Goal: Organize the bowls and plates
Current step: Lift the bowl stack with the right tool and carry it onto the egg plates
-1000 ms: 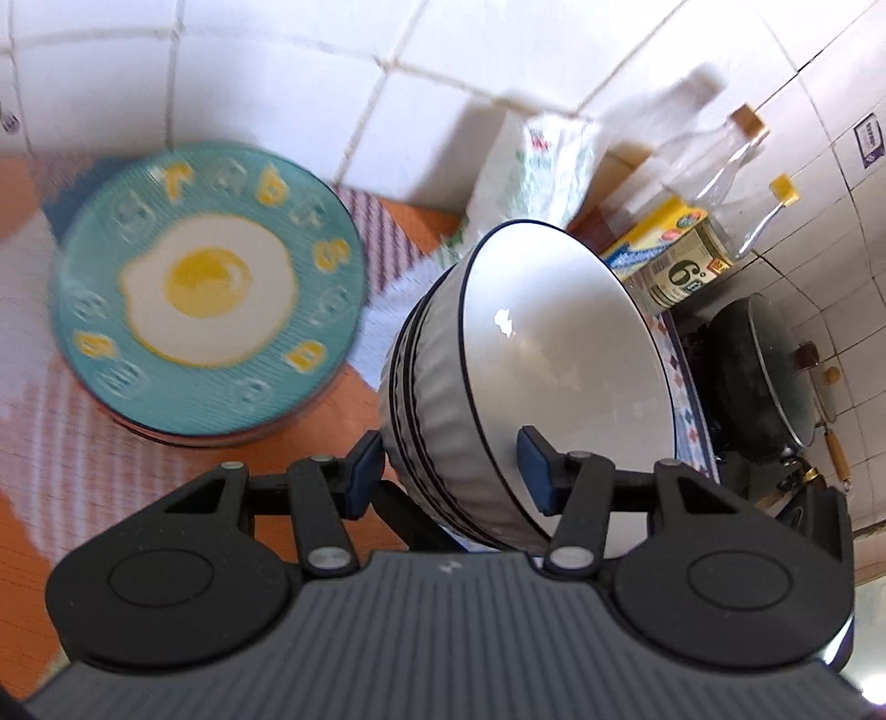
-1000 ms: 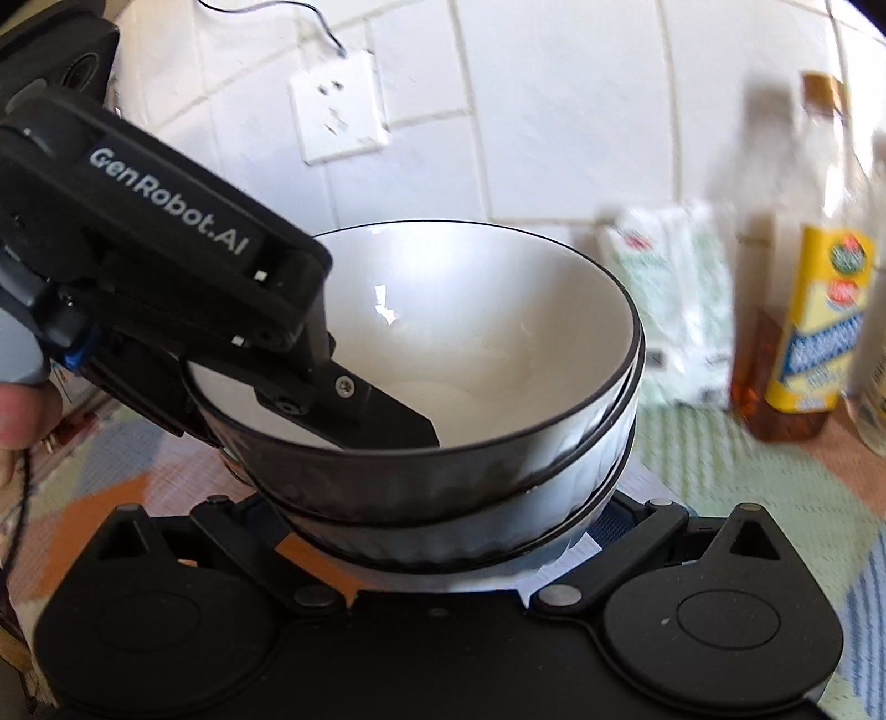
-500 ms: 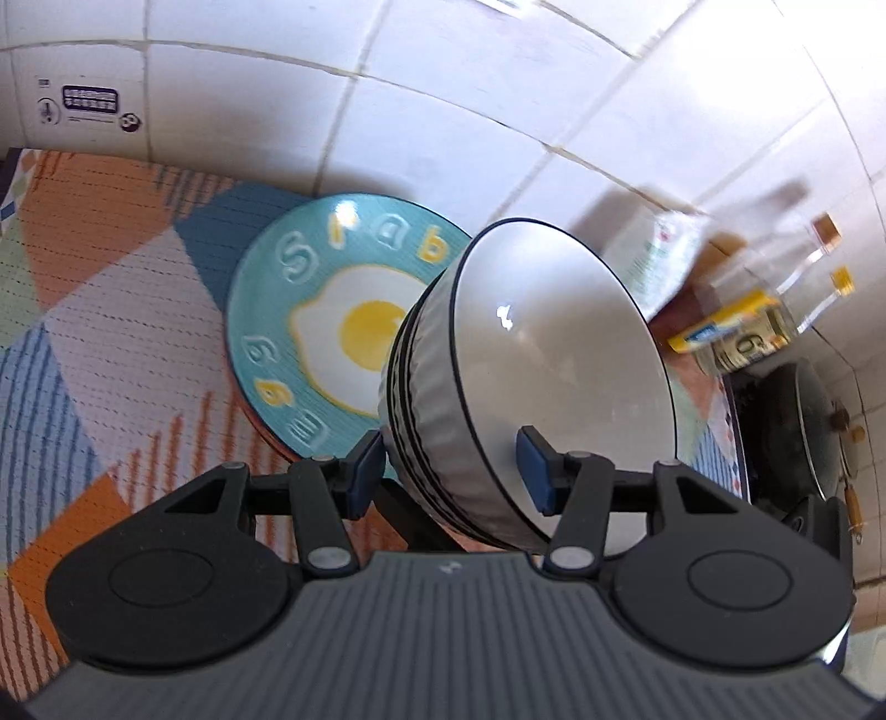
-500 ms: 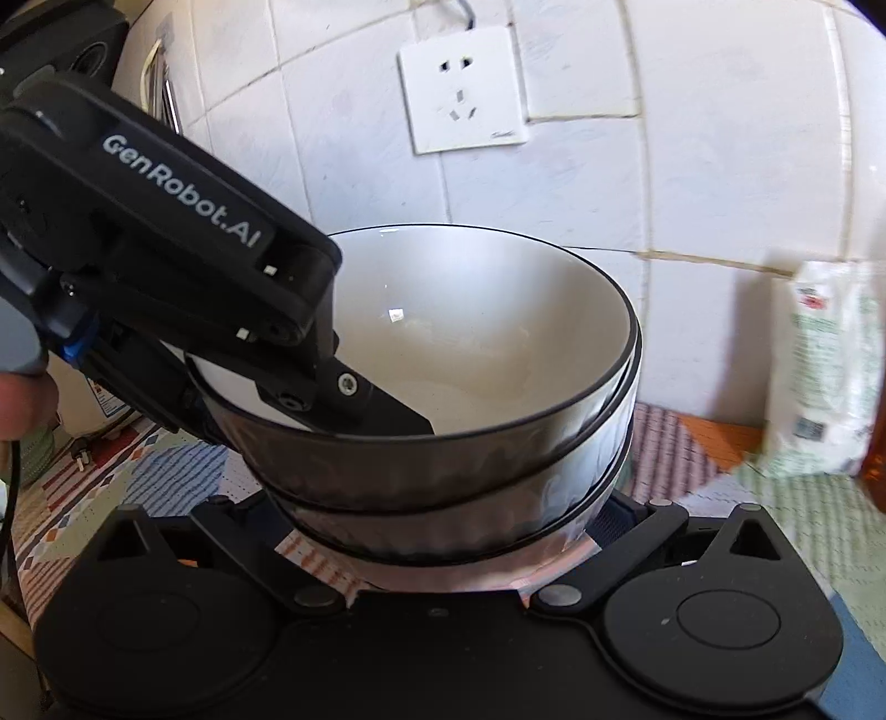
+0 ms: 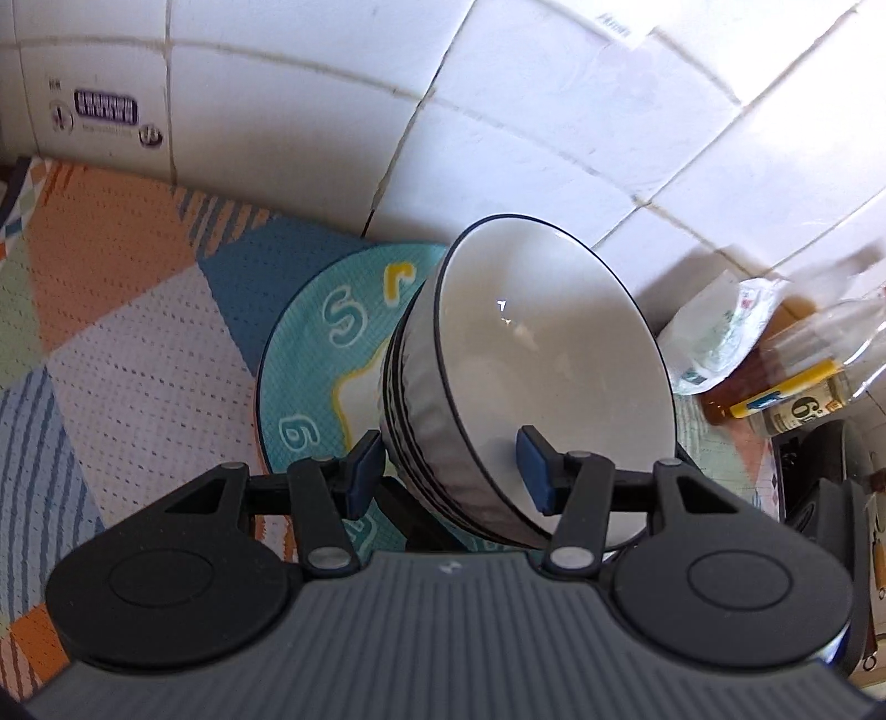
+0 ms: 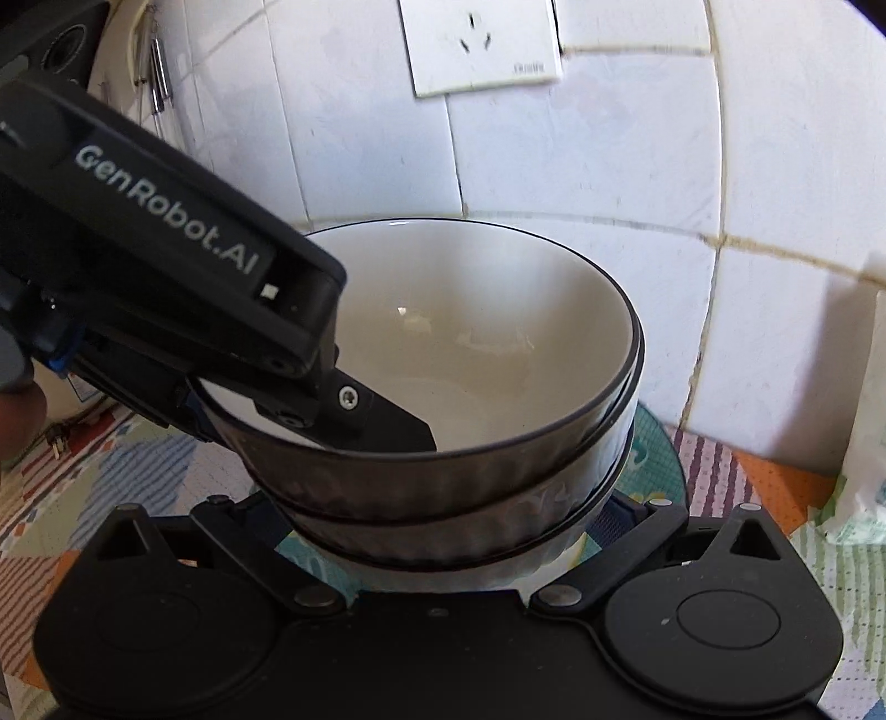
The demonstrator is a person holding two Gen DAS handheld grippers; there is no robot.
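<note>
A stack of dark ribbed bowls with white insides [image 5: 554, 360] is held over a teal plate with a fried-egg picture [image 5: 310, 354]. My left gripper [image 5: 448, 471] is shut on the stack's rim, one finger inside and one outside. In the right wrist view the bowl stack [image 6: 476, 399] sits between my right gripper's spread fingers [image 6: 626, 509], whose tips are hidden under it. The teal plate [image 6: 648, 454] shows just below the stack. Whether the stack touches the plate I cannot tell.
A patterned mat [image 5: 122, 310] covers the counter against a white tiled wall [image 5: 498, 111]. A white bag [image 5: 720, 332], oil bottles [image 5: 797, 387] and a dark pan [image 5: 830, 465] stand to the right. A wall socket [image 6: 476, 44] is above.
Both grippers have carried the bowl stack leftwards, from beside the teal plate to over it. The bottles and bag have slid off to the right.
</note>
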